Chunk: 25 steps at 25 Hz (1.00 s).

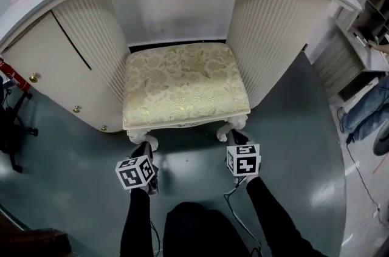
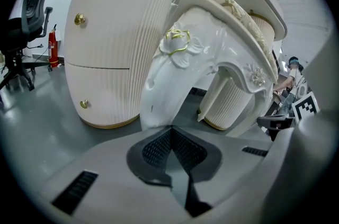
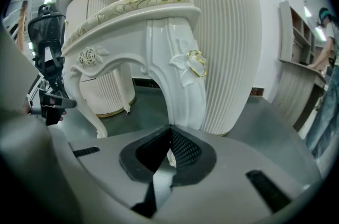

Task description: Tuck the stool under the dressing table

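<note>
The stool [image 1: 182,82], cream floral cushion on white carved legs, stands mostly inside the knee space of the white dressing table [image 1: 267,25]; only its front edge and front legs stick out. My left gripper [image 1: 146,147] is low at the front left leg [image 2: 164,85], its jaws shut and their tips against the leg. My right gripper [image 1: 236,137] is at the front right leg [image 3: 177,74], likewise shut with its tips at the leg. The left gripper [image 2: 170,130] and the right gripper [image 3: 170,127] show nothing held between their pads.
Ribbed cabinet sides [image 1: 91,61] flank the stool closely on both sides. A black office chair [image 2: 26,11] and a red fire extinguisher [image 2: 52,48] stand to the left. A person [image 1: 368,107] and grey shelving [image 1: 358,37] are at the right. The floor is grey-green.
</note>
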Motion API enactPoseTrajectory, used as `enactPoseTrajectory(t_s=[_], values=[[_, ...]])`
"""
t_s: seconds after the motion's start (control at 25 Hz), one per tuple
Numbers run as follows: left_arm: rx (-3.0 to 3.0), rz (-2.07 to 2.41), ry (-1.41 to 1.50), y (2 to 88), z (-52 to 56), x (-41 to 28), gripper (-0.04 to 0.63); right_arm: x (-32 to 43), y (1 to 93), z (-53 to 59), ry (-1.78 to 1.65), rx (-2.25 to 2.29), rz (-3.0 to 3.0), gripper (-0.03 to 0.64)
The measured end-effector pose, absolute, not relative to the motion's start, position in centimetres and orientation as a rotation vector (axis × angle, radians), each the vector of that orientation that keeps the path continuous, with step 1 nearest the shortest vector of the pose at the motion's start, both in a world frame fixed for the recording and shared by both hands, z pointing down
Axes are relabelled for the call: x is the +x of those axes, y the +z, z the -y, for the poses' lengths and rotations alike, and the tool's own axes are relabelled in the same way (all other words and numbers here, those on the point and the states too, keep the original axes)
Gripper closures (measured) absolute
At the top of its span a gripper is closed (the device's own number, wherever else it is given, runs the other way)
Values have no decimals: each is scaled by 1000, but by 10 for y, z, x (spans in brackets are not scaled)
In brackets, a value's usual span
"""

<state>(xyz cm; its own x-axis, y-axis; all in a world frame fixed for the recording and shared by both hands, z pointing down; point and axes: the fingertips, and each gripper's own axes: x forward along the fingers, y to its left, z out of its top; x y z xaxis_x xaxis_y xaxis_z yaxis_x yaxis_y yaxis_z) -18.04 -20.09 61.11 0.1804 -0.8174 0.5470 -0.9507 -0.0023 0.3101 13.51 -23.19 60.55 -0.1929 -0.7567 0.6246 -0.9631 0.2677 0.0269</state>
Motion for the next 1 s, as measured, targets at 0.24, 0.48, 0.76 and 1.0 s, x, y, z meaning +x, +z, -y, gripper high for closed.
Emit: enactPoseTrajectory(t_s=[0.24,0.48,0.76,1.0], values=[[1825,1677,264,608,197,-180,588,133,601,229,504,1541,2040,612],[1837,1675,256,599,186,-174,588,127,600,215,510,1521,2061,612],[1851,1669,239,592,171,-167,588,123,600,195,522,1507,2064,612],[1850,1665,224,592,156,-165,588,120,601,180,537,1508,2067,612]])
